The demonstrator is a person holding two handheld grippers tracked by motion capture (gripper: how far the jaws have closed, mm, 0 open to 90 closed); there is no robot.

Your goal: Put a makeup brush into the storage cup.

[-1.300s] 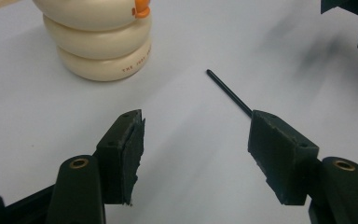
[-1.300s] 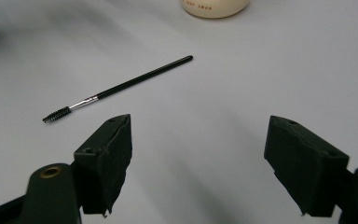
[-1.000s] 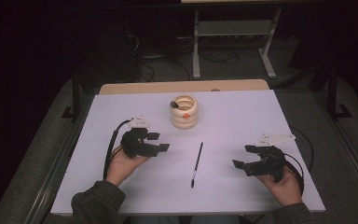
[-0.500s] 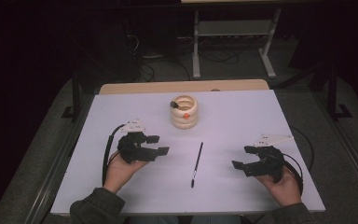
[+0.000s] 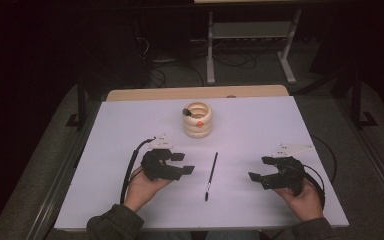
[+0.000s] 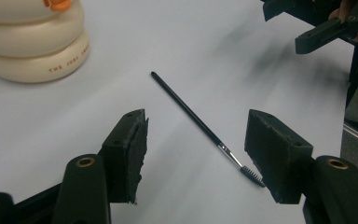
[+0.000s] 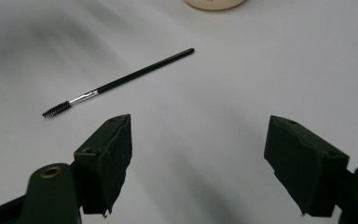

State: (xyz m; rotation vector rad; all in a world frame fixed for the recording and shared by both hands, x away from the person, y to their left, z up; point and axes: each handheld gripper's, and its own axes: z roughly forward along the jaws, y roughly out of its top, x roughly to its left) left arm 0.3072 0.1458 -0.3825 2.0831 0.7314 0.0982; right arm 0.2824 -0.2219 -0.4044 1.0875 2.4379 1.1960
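A thin black brush (image 5: 211, 176) with a spiral tip lies on the white table (image 5: 260, 125), between my two grippers. The brush (image 6: 200, 125) shows in the left gripper view just beyond the jaws. The left gripper (image 5: 182, 164) sits left of it, open with nothing between its jaws; they have just been closing a little. My right gripper (image 5: 260, 170) rests at the right, open and empty, with the brush (image 7: 121, 82) ahead of it to the left. A cream ringed holder (image 5: 198, 120) with an orange mark stands behind the brush and has a dark-tipped item in it.
The holder (image 6: 32, 42) is at the upper left of the left gripper view. A metal stand (image 5: 250, 45) and cables lie on the dark floor beyond the table's far edge. Cables trail from both grippers across the table.
The left gripper has moved right and slightly toward the brush. The right gripper has stayed where it was.
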